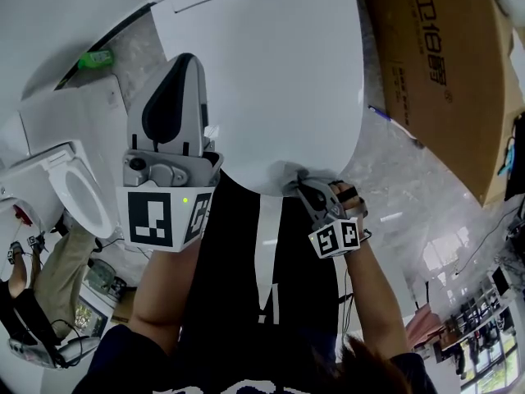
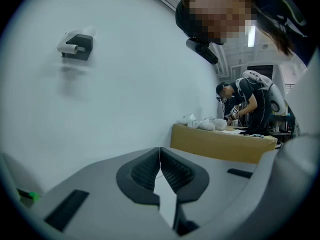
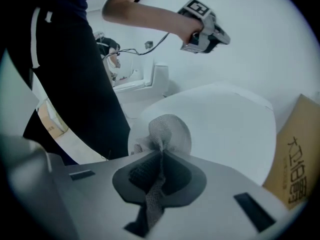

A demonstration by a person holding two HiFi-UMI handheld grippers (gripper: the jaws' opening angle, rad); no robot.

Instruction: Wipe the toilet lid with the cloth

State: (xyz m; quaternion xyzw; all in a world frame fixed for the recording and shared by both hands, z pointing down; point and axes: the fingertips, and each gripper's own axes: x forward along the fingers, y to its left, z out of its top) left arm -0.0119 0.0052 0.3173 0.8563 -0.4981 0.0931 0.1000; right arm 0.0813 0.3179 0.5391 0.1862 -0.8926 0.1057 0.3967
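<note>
Grey cloth (image 3: pixel 168 128) at the near rim of the toilet lid (image 1: pixel 271 80)
The right tool (image 3: pixel 161 155) is clamped on it; the left tool (image 2: pixel 160 153) is closed and empty, held above. Only a thin fold is pinched, so a hard drag could pull it free.

Left tool (image 2: pixel 160 153) closed; right tool (image 3: pixel 161 156) grips cloth (image 3: pixel 169 130).

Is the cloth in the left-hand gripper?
No, the left gripper is shut on nothing; the right gripper pinches the cloth.
</note>
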